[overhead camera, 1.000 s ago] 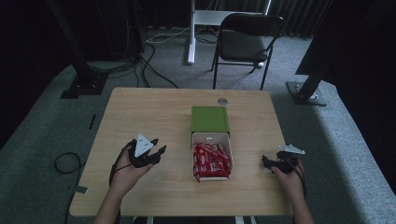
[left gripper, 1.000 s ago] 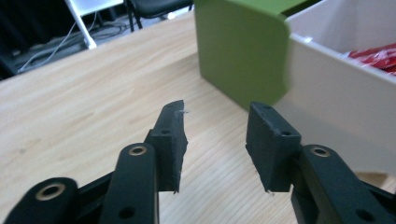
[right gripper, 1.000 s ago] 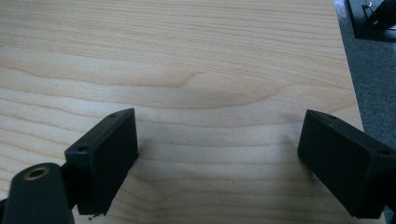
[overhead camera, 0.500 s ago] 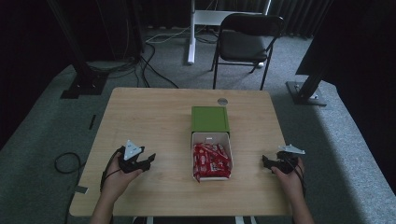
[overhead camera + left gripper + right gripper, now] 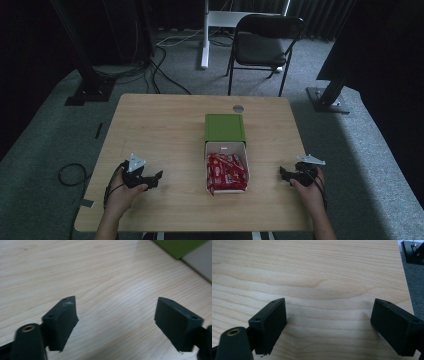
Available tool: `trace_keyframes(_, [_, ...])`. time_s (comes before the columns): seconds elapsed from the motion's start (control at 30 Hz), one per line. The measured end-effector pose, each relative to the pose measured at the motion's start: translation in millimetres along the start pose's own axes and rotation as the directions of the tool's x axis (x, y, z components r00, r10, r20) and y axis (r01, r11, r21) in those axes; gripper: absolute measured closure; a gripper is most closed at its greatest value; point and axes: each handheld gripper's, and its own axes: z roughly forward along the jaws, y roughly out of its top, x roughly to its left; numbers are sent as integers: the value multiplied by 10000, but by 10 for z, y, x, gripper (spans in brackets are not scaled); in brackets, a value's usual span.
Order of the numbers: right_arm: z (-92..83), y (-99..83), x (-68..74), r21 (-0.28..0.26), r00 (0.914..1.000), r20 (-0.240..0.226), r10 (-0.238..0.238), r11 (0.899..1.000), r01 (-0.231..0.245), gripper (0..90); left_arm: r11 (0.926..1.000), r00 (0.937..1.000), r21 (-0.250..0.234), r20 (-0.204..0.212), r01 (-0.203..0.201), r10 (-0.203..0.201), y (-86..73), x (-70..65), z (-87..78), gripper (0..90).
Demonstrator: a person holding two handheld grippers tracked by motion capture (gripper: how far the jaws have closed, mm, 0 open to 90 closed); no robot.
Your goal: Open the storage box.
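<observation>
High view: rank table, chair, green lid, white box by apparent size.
1. Table
2. Chair, though it stands farther off, so truly unsure
3. White box and green lid look nearly alike; not ranked.

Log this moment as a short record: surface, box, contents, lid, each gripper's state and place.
surface: wooden table
box: white tray, near the middle of the table
contents: red packets, lying in the tray
lid: green cover, at the tray's far end
left gripper: jaws have just been opening, nothing between them, left of the tray
right gripper: jaws open, nothing between them, right of the tray
</observation>
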Motion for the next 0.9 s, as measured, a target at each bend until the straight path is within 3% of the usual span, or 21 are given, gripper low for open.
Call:
trace_keyframes(0.17, [1,1,2,10,10000,-12,-18,10000,18,122,9987,9974,274,-579,436,-419,-84,105,13,102])
trace_keyframes(0.23, [2,1,2,14,10000,-19,-16,10000,16,121,9976,9965,529,-724,453,-414,-120,132,15,102])
trace_keyframes(0.3, [2,1,3,18,10000,-32,-15,10000,15,119,9960,9936,503,-889,741,-695,-146,160,19,102])
trace_keyframes(0.37, [2,1,3,17,10000,-40,-19,10000,20,119,9953,9908,598,-1166,765,-691,-168,195,17,102])
trace_keyframes(0.5, [3,2,4,21,10000,-63,-37,10000,37,115,9919,9758,600,-1951,1122,-986,-220,287,-3,102])
trace_keyframes(0.67, [4,2,4,20,10000,-61,-36,10000,37,114,9871,9639,700,-2358,1439,-1238,-277,359,-11,102])
trace_keyframes(0.7, [4,2,4,20,10000,-61,-36,10000,37,114,9871,9639,700,-2358,1439,-1238,-277,359,-11,102])
trace_keyframes(0.73, [8,6,8,24,10000,-49,-32,10000,32,114,9850,9570,834,-2621,1508,-1243,-309,387,-5,102])
trace_keyframes(0.9, [15,14,17,33,10000,-76,-61,10000,61,114,9825,9516,736,-2709,1712,-1455,-345,407,6,99])
